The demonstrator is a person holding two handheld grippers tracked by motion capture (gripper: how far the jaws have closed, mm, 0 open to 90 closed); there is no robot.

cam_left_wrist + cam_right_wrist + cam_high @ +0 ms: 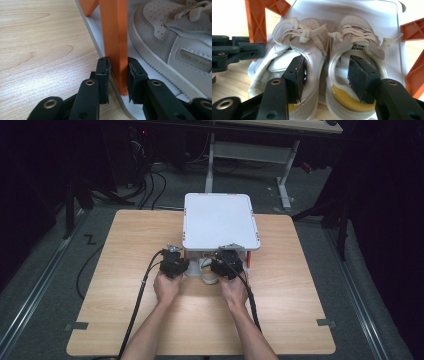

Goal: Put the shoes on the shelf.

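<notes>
Forearms come in over the near edge of the tabletop (125,320), each hand carrying a gripper to the front of a small rack (221,220) with a white top tray and orange legs, standing toward the far edge at mid-width.

Left gripper (118,78) is closed narrow on the rack's front orange leg (115,37), both pads pressed flat against its sides just above the white base (93,37). I read that as a brace, steadying the light rack while the other hand works on the shoes.

Those shoes, a white pair, sit side by side on the rack's base under the tray, heels toward the person, the left shoe (294,62) and right shoe (354,62) touching along their inner sides. In the high view only one heel (209,275) pokes out between the two grippers.

Right gripper (327,75) stands fairly wide, one jaw dipped into each shoe's opening, the two inner collars between the pads. The pads do not seem to press on them, so nothing is held. The placement suits pinching both inner walls together to handle the pair as one; equally the jaws may be letting go with the pair set in place.
</notes>
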